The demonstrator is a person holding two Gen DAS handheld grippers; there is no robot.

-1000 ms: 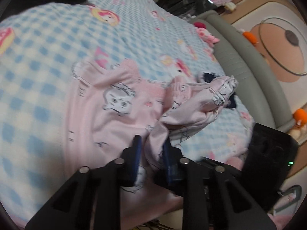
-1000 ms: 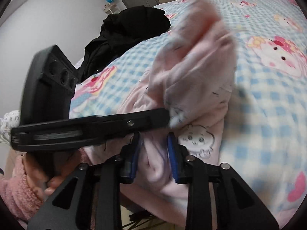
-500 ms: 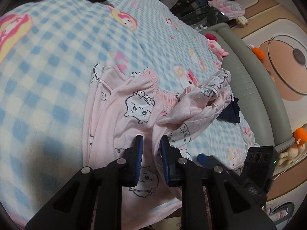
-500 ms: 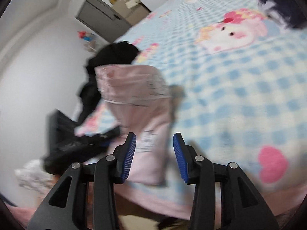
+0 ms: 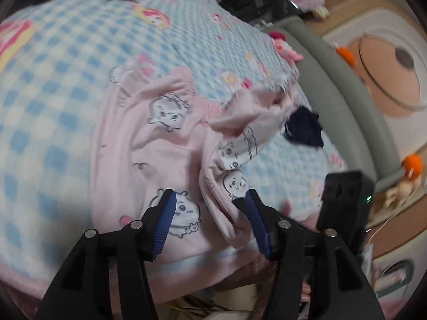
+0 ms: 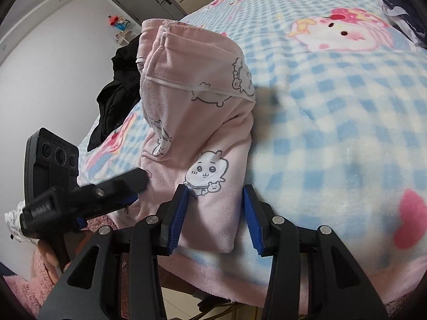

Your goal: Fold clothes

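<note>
A pink garment point(image 5: 149, 144) printed with white cartoon animals lies near the front edge of a bed with a blue-and-white checked blanket point(image 5: 53, 85). Its right part is folded over in a loose bunch point(image 5: 250, 117). My left gripper point(image 5: 210, 213) stands open just above the garment's near edge, with a fold of cloth between its blue pads but not pinched. In the right wrist view the same pink garment point(image 6: 197, 122) rises in a folded hump, and my right gripper point(image 6: 216, 208) is open over its lower edge. The left gripper point(image 6: 88, 197) shows there at the left.
A dark navy cloth point(image 5: 304, 130) lies on the blanket beyond the pink garment. A black heap of clothes point(image 6: 117, 90) sits at the bed's far left side. A grey padded bed edge point(image 5: 344, 112) and plush toys point(image 5: 283, 45) border the right. A hand in a pink fluffy sleeve point(image 6: 37, 274) holds the left gripper.
My left gripper has opened and let go of the pink cloth it was pinching. The right gripper, open half a second ago, has come lower and nearer to the garment's edge.
</note>
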